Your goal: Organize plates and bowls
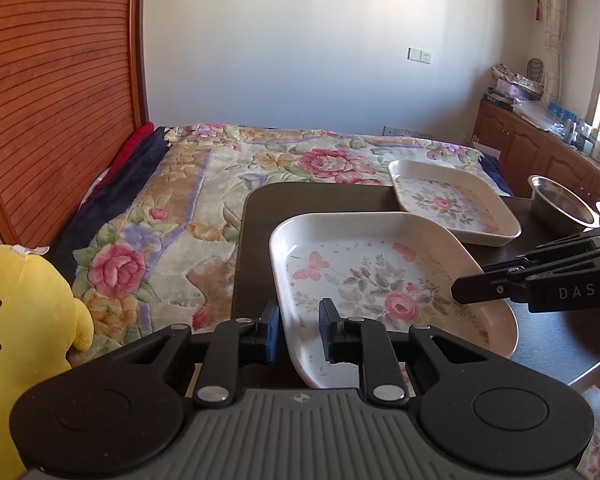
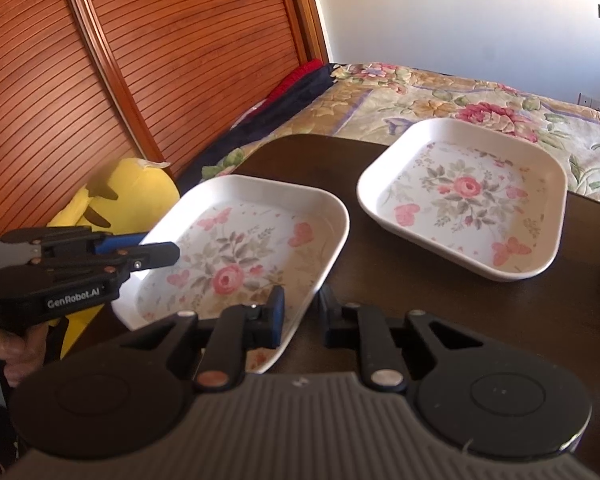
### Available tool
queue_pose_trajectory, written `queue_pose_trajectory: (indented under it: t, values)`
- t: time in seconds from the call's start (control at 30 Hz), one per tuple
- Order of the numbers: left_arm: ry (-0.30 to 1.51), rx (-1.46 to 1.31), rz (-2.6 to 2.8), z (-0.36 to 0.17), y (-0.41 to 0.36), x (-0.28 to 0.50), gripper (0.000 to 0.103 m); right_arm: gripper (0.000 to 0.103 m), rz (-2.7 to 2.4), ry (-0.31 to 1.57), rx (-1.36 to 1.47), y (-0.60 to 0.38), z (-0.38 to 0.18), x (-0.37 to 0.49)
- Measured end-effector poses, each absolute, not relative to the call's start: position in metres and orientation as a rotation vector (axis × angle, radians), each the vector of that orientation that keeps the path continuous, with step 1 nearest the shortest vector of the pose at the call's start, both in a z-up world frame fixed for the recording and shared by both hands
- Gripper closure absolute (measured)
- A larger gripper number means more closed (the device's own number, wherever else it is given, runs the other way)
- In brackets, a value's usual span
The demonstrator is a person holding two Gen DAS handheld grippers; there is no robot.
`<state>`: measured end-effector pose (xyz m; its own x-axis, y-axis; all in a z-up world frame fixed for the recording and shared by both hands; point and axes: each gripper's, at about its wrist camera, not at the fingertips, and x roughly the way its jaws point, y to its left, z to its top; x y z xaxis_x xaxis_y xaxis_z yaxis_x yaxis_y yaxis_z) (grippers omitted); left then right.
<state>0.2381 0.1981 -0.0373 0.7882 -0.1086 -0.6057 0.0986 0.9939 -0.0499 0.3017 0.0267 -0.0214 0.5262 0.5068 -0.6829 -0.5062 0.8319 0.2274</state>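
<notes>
Gripping the near plate (image 1: 380, 280) from both sides, that's the picture: the left gripper (image 1: 299, 328) straddles the plate's left rim, one blue-padded finger outside, the other inside over the floral base, and the pair looks closed down on that rim. From the other camera, the right gripper (image 2: 302, 312) does the same on the plate's right edge, one finger inside the rim, one out over the dark desk (image 2: 460, 300), seemingly pinched on it too. The plate sits at the near edge of the desk, and its near corner may overhang that edge.

Beyond it lies the far plate (image 2: 464, 200), the same floral pattern, flat on the desk and well apart from the held one. A steel bowl (image 1: 560, 204) stands further right, just beside that far plate.

The likely step is lifting this plate and nesting it onto its twin. To do it well, both hands should rise together and level; a shallow rim pinch can twist or slip if one side leads. Clear the far plate's rim fully before lowering, line up the corners squarely, and release both sides at once so it drops in flat.
</notes>
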Motion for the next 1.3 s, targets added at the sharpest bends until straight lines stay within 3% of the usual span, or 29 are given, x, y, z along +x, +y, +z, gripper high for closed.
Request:
queue_pose_trajectory:
  t: [1.3]
  values:
    - [0.624,0.063,-0.236,-0.006,0.081,0.153,0.081,0.083,0.498,0.719,0.026,-0.091,0.014,0.216]
